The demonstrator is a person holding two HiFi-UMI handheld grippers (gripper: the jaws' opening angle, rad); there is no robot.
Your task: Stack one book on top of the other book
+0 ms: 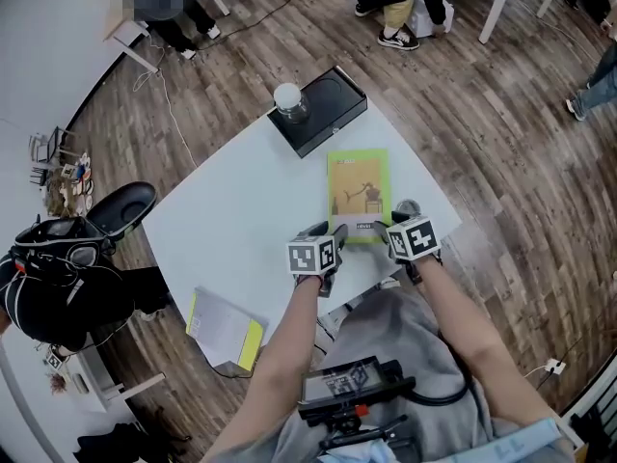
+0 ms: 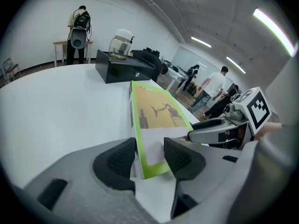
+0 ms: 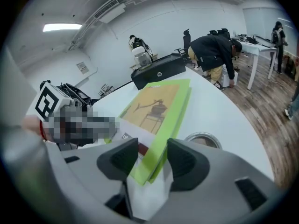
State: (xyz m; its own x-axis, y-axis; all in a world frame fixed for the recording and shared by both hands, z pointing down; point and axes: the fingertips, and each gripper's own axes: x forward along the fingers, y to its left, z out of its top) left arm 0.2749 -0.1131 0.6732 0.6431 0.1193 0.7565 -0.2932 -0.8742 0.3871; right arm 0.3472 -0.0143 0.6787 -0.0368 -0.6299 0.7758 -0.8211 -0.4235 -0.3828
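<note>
A green book (image 1: pixel 359 189) with a tan cover picture lies lengthwise on the white table (image 1: pixel 222 220). My left gripper (image 1: pixel 333 234) is at its near left corner and my right gripper (image 1: pixel 386 228) at its near right corner. In the left gripper view the corner of the book (image 2: pixel 156 108) sits between the jaws of the left gripper (image 2: pixel 149 155), pads against it. In the right gripper view the green edge of the book (image 3: pixel 154 104) runs between the jaws of the right gripper (image 3: pixel 153 157), gripped. A second book (image 1: pixel 224 329), white with a yellow edge, lies at the table's near left corner.
A black box (image 1: pixel 328 114) with a glass jar (image 1: pixel 289 101) on it stands at the table's far end. A small round tin (image 3: pixel 202 140) sits just right of the green book. People and desks stand farther off on the wood floor.
</note>
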